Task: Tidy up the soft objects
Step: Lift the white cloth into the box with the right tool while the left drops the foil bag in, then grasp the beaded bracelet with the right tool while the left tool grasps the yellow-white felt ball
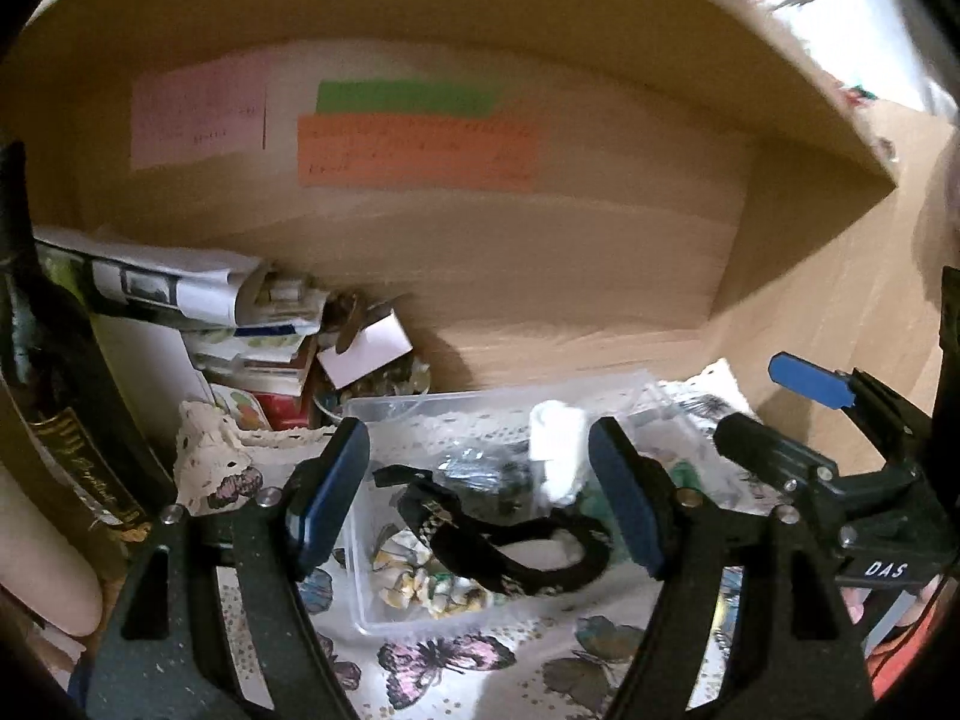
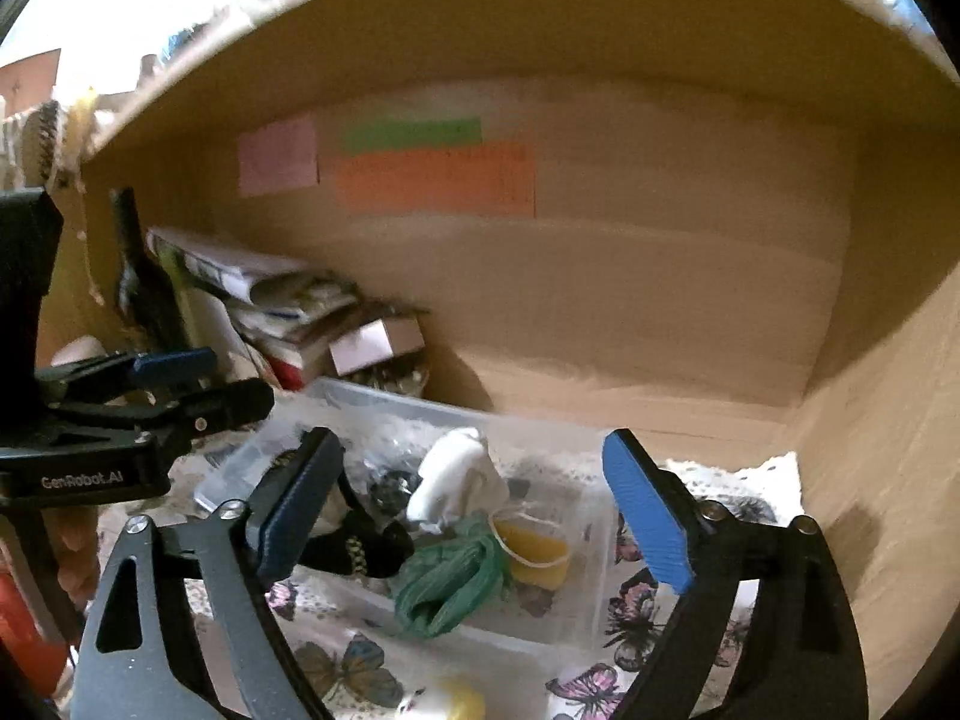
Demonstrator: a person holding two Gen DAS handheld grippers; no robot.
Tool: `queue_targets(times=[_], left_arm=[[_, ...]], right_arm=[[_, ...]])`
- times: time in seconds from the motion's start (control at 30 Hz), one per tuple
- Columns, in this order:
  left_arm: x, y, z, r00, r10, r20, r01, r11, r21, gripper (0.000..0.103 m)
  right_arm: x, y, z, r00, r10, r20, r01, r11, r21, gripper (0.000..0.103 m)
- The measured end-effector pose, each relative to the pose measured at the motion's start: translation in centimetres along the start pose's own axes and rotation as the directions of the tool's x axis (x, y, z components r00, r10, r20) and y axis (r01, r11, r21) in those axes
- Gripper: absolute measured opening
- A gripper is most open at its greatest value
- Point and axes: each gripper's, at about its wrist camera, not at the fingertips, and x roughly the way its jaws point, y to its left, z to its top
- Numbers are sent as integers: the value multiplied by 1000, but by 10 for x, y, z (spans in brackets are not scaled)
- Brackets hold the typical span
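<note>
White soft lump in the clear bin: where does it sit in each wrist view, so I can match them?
Left wrist: the white soft lump is right of centre, inside the clear bin, above the black band.
Right wrist: the lump is near centre, above the green cloth.
Shared landmark: the orange paper on the back wall.

We see our left gripper (image 1: 480,495) with jaws spread wide over a clear plastic bin (image 1: 414,414) on a butterfly-print cloth (image 1: 447,663). Inside lie a black band (image 1: 528,564), a floral scrunchie (image 1: 420,585) and a white item (image 1: 558,459). Far left stands a dark bottle (image 1: 42,360).
</note>
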Motion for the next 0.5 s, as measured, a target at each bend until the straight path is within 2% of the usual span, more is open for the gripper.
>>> queue_targets(times=[0.07,0.2,0.27,0.5], left_arm=[[-9,-4,-3,1000,-4,20,3,1000,10,77],[-29,-12,-12,999,-8,54,6,1000,26,93],[-33,-15,-19,998,-12,56,10,999,37,93],[-26,-30,-47,999,-46,-28,47,997,60,96]], right_arm=[[-13,1,-1,999,-13,29,14,1000,-8,92],[-34,0,-8,997,-25,69,25,1000,-5,100],[-42,-2,-14,997,-26,73,26,1000,4,101],[-56,-8,-44,997,-71,26,70,997,28,101]])
